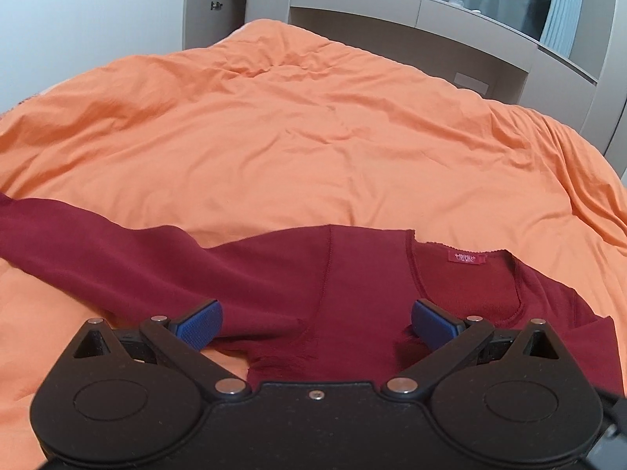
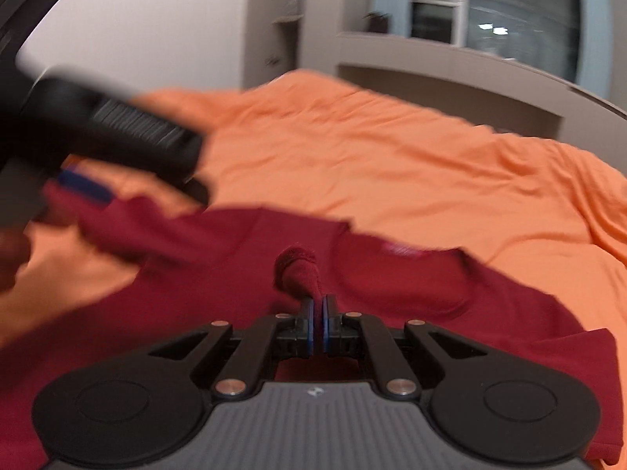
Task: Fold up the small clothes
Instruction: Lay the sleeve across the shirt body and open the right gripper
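A dark red long-sleeved top (image 1: 352, 274) lies on the orange bedcover (image 1: 294, 137), neckline and red label (image 1: 466, 257) at the right, one sleeve stretched out to the left. My left gripper (image 1: 315, 323) is open, its blue pads (image 1: 202, 323) spread over the shoulder and armpit area. In the right wrist view the top (image 2: 411, 293) fills the foreground. My right gripper (image 2: 318, 321) is shut on a bunched fold of the red fabric (image 2: 299, 270). The left gripper (image 2: 117, 129) shows blurred at the upper left.
The orange bedcover (image 2: 392, 164) reaches back to grey built-in shelving (image 1: 392, 4) and a dark window (image 2: 490, 11). A white wall (image 1: 90, 19) stands at the left. The bed's right edge drops off near the shelving.
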A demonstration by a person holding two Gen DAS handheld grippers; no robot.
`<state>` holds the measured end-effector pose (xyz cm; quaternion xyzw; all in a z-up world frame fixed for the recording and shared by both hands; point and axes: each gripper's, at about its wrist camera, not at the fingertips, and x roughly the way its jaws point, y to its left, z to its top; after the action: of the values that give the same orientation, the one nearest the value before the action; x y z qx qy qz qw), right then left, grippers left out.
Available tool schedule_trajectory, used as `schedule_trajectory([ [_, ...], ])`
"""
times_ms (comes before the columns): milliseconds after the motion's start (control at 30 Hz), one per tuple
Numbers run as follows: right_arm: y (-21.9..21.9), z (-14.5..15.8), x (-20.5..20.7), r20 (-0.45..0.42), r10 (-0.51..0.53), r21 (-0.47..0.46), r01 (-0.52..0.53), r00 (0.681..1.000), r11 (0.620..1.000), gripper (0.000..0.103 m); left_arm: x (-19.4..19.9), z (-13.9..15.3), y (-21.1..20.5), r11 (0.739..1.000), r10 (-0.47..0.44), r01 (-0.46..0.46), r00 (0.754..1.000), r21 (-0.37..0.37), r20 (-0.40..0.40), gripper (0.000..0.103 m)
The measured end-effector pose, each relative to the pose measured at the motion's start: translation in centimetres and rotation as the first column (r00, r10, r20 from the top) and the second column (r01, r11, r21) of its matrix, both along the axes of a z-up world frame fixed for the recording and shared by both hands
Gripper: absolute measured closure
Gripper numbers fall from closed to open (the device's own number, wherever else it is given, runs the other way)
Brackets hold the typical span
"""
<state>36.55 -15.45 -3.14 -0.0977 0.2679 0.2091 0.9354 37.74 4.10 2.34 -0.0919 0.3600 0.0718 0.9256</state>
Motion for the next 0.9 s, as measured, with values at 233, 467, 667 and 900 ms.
schedule_trajectory([
  [233,-2.4,0.3,-2.4,-0.057,0.030,0.038,-0.028,0.998,0.999,0.037,0.9,-1.8,-0.7,0.999,-0.028,0.027,1.000,-0.021,-0.014,0.001],
  [467,-10.3,2.5,-4.4,-0.027,-0.088,0.044,0.089,0.996,0.995,0.009,2.0,-4.7,-4.0,0.994,-0.095,0.098,0.993,0.048,-0.064,0.000],
  [667,-19.3,2.7,-0.9,-0.101,-0.341,0.121,0.352,0.935,0.928,0.009,2.1,-7.2,-6.0,0.977,-0.122,0.140,0.986,0.159,-0.117,0.001],
  [900,-28.1,0.7,4.0,-0.268,-0.465,0.299,0.532,0.844,0.792,0.010,2.3,-9.5,-5.9,0.974,-0.110,0.143,0.977,0.177,-0.184,0.000],
])
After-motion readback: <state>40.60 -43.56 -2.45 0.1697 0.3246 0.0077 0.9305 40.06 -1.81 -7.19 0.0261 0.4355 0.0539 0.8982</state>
